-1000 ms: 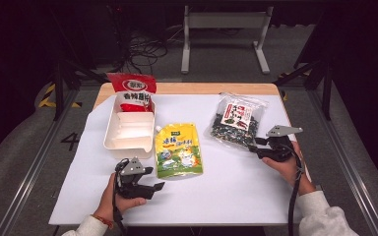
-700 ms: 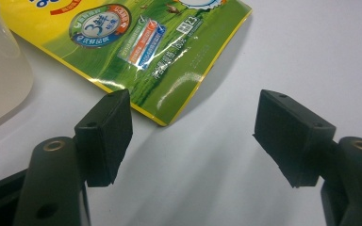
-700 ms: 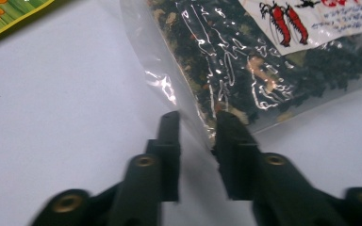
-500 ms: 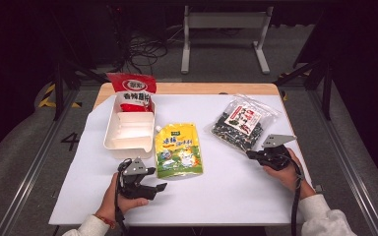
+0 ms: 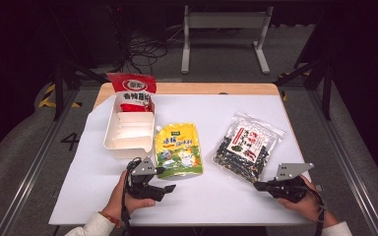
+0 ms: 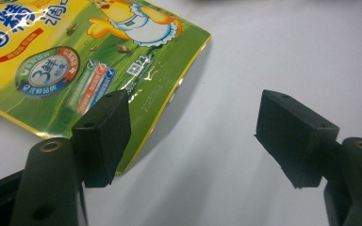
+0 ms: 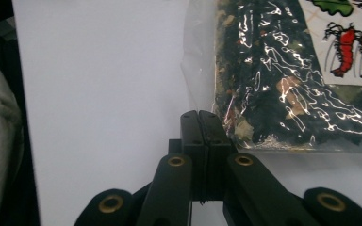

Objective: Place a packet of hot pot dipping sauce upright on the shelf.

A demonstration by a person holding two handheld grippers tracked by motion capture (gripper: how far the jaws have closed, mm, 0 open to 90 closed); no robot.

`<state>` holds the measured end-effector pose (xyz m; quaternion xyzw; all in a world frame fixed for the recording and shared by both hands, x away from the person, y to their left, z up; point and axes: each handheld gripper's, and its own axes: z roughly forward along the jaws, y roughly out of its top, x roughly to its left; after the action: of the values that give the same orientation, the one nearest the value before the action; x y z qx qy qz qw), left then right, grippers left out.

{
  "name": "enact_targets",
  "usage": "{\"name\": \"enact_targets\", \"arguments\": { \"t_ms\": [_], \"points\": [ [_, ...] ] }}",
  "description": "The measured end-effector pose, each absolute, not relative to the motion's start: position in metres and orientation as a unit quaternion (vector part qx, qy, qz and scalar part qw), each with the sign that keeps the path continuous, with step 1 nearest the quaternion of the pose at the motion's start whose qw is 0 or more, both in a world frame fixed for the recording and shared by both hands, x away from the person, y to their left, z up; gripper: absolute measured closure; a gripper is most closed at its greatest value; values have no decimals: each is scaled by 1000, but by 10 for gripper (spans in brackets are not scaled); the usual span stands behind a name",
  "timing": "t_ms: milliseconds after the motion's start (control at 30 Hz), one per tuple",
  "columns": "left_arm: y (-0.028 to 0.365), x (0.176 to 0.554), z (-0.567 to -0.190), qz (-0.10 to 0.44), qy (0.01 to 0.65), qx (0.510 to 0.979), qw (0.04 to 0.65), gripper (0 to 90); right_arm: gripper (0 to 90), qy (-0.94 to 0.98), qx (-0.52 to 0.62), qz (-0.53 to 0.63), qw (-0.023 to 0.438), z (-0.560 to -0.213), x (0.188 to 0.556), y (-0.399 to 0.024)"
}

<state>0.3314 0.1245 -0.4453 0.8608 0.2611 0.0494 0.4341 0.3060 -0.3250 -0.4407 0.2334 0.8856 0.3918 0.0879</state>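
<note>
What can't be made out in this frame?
- High view: print on the yellow pouch and dark snack bag, too small to read.
- High view: white tray, its far end covered by the red bag.
- Right gripper view: whether the shut right gripper pinches the bag's film; too close to tell.

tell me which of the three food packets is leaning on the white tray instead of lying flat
The red packet: it is propped against the far end of the white tray. The yellow pouch and the clear seaweed bag lie flat.
</note>
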Motion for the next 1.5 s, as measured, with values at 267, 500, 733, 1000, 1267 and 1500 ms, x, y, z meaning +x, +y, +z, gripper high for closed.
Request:
{"name": "enact_targets", "arguments": {
  "t_ms": [267,500,733,1000,1267,1500],
  "points": [
    [113,336,-442,44,238,866,437,278,896,892,224,384,88,-439,281,-328],
    [90,346,-439,34,210,874,438,276,866,895,243,363,91,-437,272,-343],
    [50,365,-433,5,177,879,443,255,709,848,345,381,126,-426,279,-366],
    [24,383,-436,0,172,882,439,248,604,783,445,418,116,-440,320,-369],
    [19,394,-442,-29,191,877,439,218,568,768,467,433,69,-450,346,-363],
    [11,401,-448,-67,202,877,431,178,638,784,440,436,52,-451,355,-360]
  ]
}}
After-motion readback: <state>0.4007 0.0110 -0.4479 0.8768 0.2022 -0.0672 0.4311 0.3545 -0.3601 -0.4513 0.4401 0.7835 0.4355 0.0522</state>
